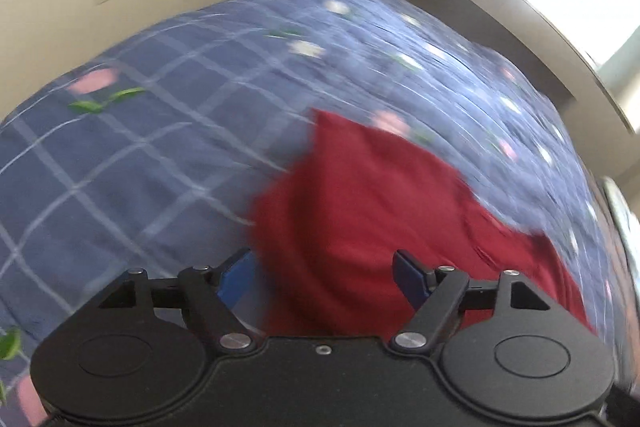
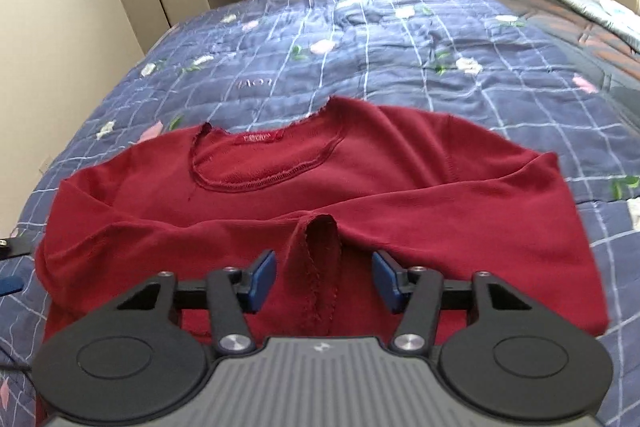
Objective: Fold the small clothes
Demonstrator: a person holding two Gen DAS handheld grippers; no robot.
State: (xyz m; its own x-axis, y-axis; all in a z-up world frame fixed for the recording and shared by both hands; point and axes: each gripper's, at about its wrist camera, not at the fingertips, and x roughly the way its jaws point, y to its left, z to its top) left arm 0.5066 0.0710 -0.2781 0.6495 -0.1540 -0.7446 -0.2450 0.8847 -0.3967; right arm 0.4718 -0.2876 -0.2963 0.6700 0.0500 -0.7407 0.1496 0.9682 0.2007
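Right claw (image 2: 324, 281) spread around red sweater (image 2: 280, 187) cuff; neck label unreadable.

Bed's blue checked quilt (image 2: 400, 39) — red sweater (image 2: 280, 187) lying on it

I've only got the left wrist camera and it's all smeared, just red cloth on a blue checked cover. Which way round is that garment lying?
Observer: The right wrist view is sharp. The red sweater lies flat on the quilt, with its neck label showing on the far side from the camera.
Operator: Are the sleeves out to the sides?
Observer: No, both sleeves are folded in across the body and meet near the middle.
Operator: And the right gripper?
Observer: The right gripper is open. A sleeve cuff stands between its pads, with a gap on each side.
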